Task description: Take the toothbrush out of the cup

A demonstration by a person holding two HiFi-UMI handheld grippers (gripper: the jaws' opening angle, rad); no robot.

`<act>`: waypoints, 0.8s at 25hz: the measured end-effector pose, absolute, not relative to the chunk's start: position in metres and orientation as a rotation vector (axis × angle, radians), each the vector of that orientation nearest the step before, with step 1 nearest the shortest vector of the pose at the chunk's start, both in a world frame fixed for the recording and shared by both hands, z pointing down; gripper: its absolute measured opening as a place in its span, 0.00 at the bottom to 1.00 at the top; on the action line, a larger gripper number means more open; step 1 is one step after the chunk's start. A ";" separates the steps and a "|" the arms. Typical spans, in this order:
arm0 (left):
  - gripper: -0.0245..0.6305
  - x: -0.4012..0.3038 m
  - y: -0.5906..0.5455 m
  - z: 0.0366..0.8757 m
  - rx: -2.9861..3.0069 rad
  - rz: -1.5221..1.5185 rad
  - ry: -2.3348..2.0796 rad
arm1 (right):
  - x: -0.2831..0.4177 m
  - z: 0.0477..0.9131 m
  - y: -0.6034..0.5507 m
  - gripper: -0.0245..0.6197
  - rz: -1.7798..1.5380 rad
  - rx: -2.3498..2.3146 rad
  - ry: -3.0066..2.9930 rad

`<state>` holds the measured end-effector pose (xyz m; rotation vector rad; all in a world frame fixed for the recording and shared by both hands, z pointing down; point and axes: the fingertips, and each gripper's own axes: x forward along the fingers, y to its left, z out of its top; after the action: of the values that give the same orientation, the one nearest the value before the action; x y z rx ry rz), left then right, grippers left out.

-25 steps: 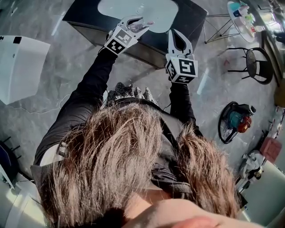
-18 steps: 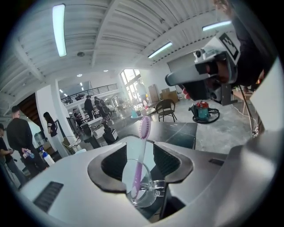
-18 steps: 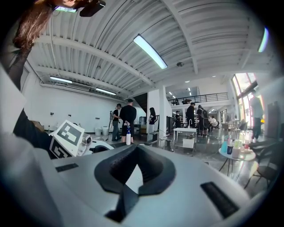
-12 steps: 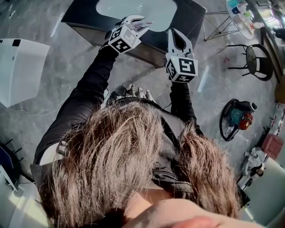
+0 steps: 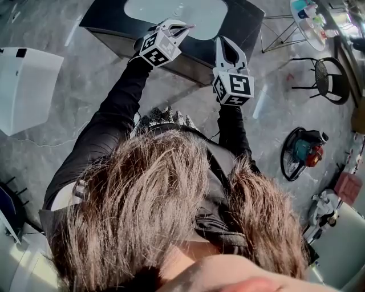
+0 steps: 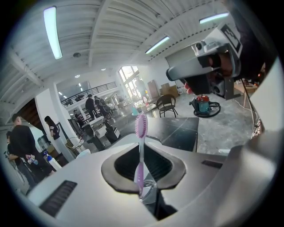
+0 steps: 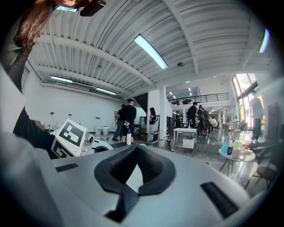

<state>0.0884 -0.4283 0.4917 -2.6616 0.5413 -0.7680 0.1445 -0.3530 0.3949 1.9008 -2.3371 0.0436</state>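
A purple toothbrush (image 6: 141, 133) stands upright, head up, between the jaws of my left gripper (image 6: 144, 188). Its lower end sits in a small clear cup (image 6: 150, 191) just behind the pads. The left jaws have just been closing and now pinch the toothbrush handle. In the head view the left gripper (image 5: 178, 27) reaches over a white oval top (image 5: 199, 14) on a black table (image 5: 245, 23). The cup is hard to make out there. My right gripper (image 5: 226, 43) hovers beside it at the table's near edge, shut and holding nothing (image 7: 126, 186).
A white box (image 5: 28, 80) stands on the floor at the left. A black chair (image 5: 328, 82), a round table with bottles (image 5: 311, 23) and a teal and red machine (image 5: 302, 154) are at the right. Several people stand far off in both gripper views.
The left gripper's jaws have narrowed from wide apart to nearly together, and the gripper has rolled a little. The right gripper has kept still.
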 end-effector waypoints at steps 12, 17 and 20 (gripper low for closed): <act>0.08 0.058 -0.440 0.472 -2.789 -0.624 0.727 | 0.133 0.395 -0.354 0.05 0.044 1.870 -2.368; 0.08 0.040 -0.445 0.456 -2.841 -0.566 0.824 | 0.123 0.395 -0.356 0.05 0.045 1.840 -2.394; 0.08 0.031 -0.450 0.450 -2.894 -0.526 0.883 | 0.117 0.394 -0.359 0.05 0.045 1.821 -2.411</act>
<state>0.0313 -0.4504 0.4495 -2.8945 0.8834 -0.5261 0.1173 -0.3594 0.3944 1.8211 -2.4111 0.0455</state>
